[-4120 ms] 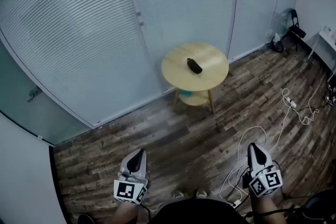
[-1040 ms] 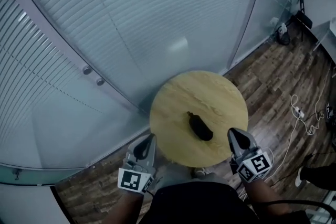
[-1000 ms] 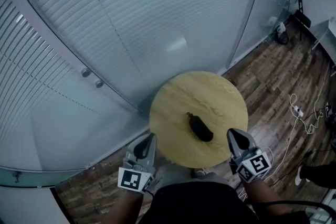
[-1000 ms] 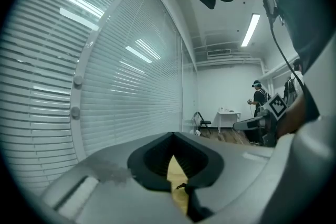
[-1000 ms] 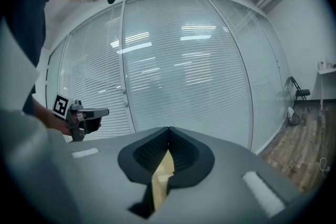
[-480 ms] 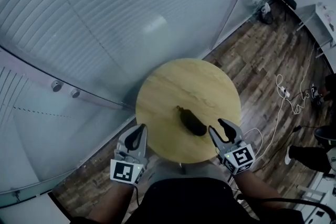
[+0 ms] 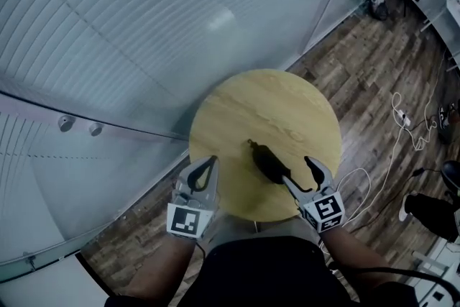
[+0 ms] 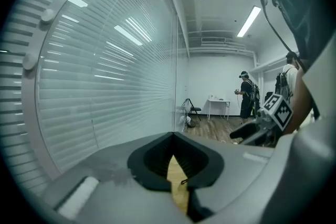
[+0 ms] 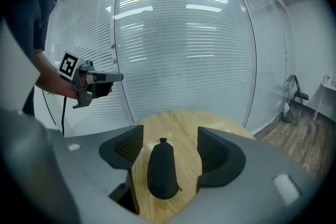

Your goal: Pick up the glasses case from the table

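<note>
**Glasses case lying between the released right tongs on the round desk**

The glasses case, dark and elongated, is seen lying flat on the round wooden desk, on the part of the top nearest the person. Its narrower end, where a small tab is seen, is turned away from the person, toward the glass wall.

The right tongs are held low over the near edge of the desk, pointed along the length of the case. Their jaws have just been opening and are stood wide apart. In the right gripper view the case is framed between them, with bare wood seen on either side, so no pad is pressed on it. A cube with square markers is carried at the back of these tongs.

The left tongs are held over the near left edge of the desk, beside the case and apart from it. In the left gripper view their jaws are seen brought together at the tips, and nothing is gripped; only a sliver of the wooden top is seen through them.

Behind the desk the glass wall is lined with horizontal blinds. Dark wooden planks are seen on the floor, and a white cable is trailed across them at the right. In the left gripper view another person is seen standing at the far end of the room.
</note>
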{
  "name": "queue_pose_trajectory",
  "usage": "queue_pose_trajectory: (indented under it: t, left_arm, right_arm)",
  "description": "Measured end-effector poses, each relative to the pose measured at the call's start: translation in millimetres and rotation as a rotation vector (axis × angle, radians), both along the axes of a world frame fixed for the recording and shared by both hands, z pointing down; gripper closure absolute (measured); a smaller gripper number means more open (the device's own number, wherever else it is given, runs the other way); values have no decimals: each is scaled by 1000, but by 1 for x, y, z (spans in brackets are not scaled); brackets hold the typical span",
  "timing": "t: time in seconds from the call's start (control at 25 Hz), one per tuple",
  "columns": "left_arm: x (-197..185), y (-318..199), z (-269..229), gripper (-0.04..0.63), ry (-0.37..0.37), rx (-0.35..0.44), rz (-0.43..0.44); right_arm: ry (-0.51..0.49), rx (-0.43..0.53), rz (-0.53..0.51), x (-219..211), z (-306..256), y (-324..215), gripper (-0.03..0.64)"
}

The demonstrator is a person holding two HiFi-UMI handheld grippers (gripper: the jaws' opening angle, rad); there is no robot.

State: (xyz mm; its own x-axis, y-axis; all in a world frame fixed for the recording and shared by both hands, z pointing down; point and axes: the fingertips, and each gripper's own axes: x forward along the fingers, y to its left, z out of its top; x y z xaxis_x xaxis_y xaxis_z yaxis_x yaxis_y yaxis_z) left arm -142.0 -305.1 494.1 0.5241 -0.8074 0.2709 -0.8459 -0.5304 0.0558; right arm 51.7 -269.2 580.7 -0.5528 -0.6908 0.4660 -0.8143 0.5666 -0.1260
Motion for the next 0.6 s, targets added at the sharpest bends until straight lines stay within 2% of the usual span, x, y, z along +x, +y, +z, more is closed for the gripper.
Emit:
queue_pose_trajectory:
  t: [0.2, 0.44, 0.6]
  left_arm:
    - [-4, -9, 23, 591, -11, -24, -21]
    - [-18, -18, 51, 591, -54, -75, -50]
    - [-16, -20, 63, 591, -75, -79, -39]
  right_arm:
    - [16, -73, -36, -9, 55, 3, 271]
    - [43, -107, -68, -19, 99, -5, 247]
    - [46, -109, -102, -23, 116, -4, 242]
